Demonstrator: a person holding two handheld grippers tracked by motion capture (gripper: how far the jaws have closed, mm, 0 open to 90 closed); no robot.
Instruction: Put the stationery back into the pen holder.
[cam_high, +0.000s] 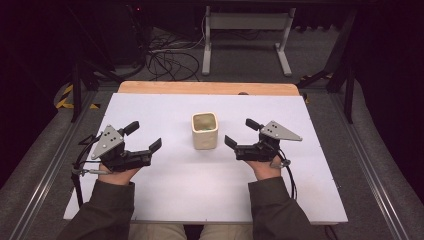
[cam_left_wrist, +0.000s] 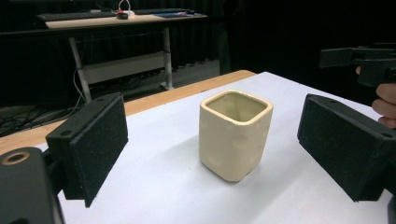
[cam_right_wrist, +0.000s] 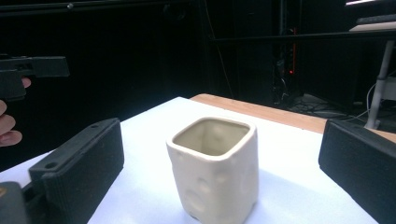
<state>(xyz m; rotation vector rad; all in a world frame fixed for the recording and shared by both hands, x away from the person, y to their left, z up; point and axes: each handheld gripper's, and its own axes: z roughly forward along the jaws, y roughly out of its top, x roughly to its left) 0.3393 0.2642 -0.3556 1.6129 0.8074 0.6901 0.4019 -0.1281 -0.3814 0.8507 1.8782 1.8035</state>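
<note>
- Cream cup (cam_high: 205, 130), square-sided with rounded corners and shallow dimples in its walls, stands upright near the middle of the white worktop (cam_high: 180, 185).
- Cup looks empty in both gripper views (cam_left_wrist: 235, 133) (cam_right_wrist: 214, 169); glaze is darker inside the rim.
- Left gripper (cam_high: 142, 136) sits to the left of the cup, held in the person's left hand (cam_high: 116, 174); jaws wide, nothing between them, apart from the cup.
- Right gripper (cam_high: 241, 132) sits to the right of the cup, held in the right hand (cam_high: 264, 167); jaws wide, also empty, apart from the cup.
- Both grippers point inward toward the cup, roughly mirrored; each carries a grey 3-cornered plate on top.
- Left gripper view: cup framed between its 2 black foam-faced jaws, farther off on the worktop; the other gripper and some fingers (cam_left_wrist: 386, 106) at the right edge.
- Right gripper view: cup framed between its 2 jaws, closer; the other gripper and fingertips (cam_right_wrist: 8, 130) at the left edge.
- A wooden edge (cam_high: 207, 88) runs along the worktop's far side.
- Beyond it: grey floor, a tangle of cables (cam_high: 167, 57), a white desk frame (cam_high: 247, 37).
- Dark olive sleeves (cam_high: 107, 210) enter from the bottom of the high view.
</note>
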